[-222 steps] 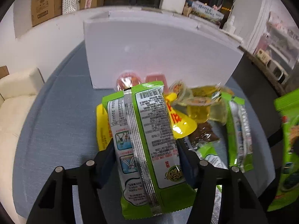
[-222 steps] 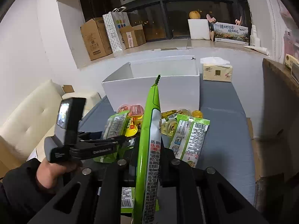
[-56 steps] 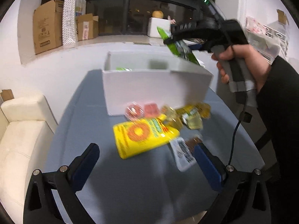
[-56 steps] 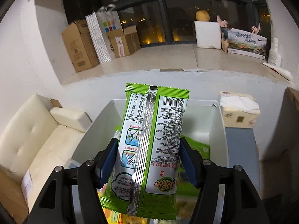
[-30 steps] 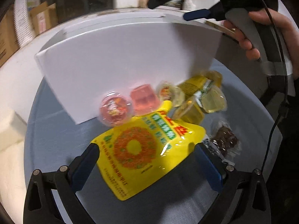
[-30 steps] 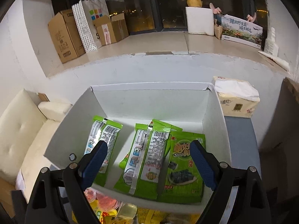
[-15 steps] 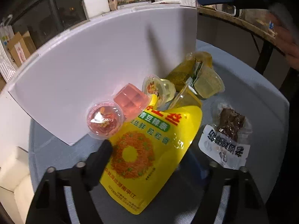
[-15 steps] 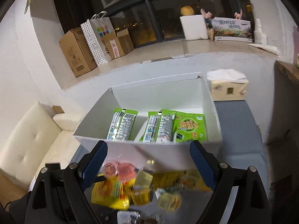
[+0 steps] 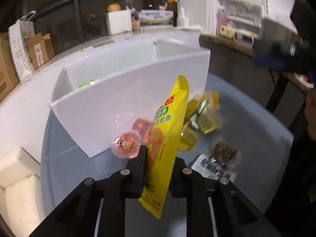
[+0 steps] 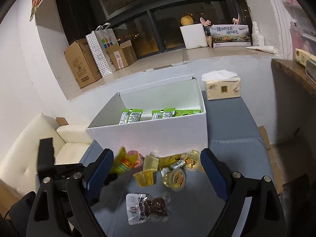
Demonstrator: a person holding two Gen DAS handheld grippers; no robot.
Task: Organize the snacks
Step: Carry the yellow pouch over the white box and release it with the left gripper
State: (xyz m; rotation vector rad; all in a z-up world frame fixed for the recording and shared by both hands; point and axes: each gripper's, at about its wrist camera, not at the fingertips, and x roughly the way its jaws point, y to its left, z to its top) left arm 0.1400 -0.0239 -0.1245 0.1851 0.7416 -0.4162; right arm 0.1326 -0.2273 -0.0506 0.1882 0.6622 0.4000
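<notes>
My left gripper (image 9: 158, 169) is shut on a yellow snack bag (image 9: 167, 138) and holds it edge-on, lifted off the grey table in front of the white box (image 9: 110, 106). The bag also shows in the right wrist view (image 10: 121, 163). My right gripper (image 10: 156, 175) is open and empty above the loose snacks: yellow jelly cups (image 10: 174, 178), a pink jelly cup (image 10: 134, 158) and a clear packet of brown snack (image 10: 147, 207). The white box (image 10: 150, 138) holds green snack packets (image 10: 130, 116).
A tissue box (image 10: 222, 87) stands on the table behind the white box at the right. A cream sofa (image 10: 29, 158) is to the left of the table. A dark wooden counter (image 10: 294, 75) is on the right. Cardboard boxes sit on the window ledge.
My left gripper has shut on the yellow bag and lifted it upright off the table. My right gripper has pulled back from the box and come lower over the loose snacks.
</notes>
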